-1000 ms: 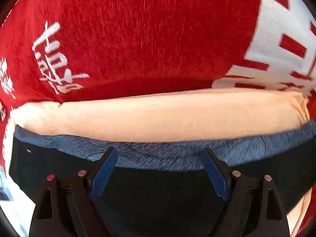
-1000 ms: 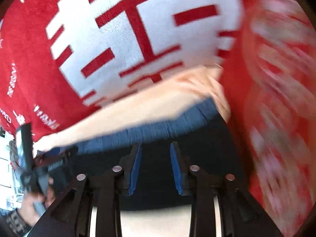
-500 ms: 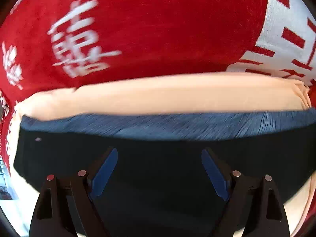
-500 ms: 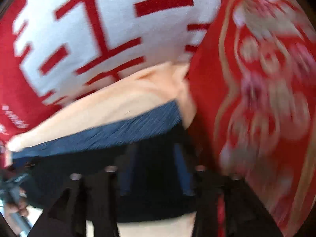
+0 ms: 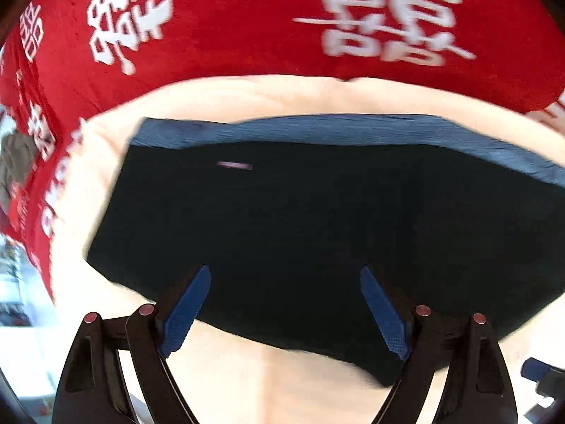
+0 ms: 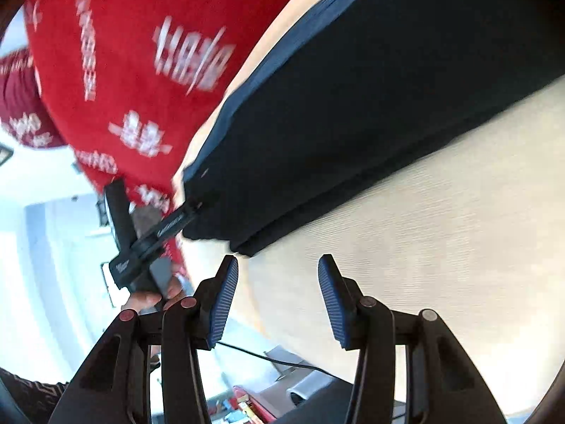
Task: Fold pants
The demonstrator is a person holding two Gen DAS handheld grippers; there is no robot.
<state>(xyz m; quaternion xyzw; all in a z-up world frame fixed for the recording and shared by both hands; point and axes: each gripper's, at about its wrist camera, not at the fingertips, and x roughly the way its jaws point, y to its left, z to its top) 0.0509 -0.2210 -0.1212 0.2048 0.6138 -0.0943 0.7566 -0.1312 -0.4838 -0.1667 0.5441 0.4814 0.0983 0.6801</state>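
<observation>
The black pants lie folded in a flat rectangle on a cream surface, with a blue-grey waistband edge along the far side. My left gripper is open and empty, its blue pads just above the near edge of the pants. In the right wrist view the pants lie ahead and to the upper right. My right gripper is open and empty, close to the pants' near corner. The left gripper shows at that corner, held by a hand.
A red blanket with white characters lies beyond the pants, also in the right wrist view. The cream surface ends at an edge at lower left, with a cable and floor clutter below.
Both grippers have pulled back from the pants. The right gripper has opened and swung so the pants now lie ahead of it. More of the folded pants shows in the left view.
</observation>
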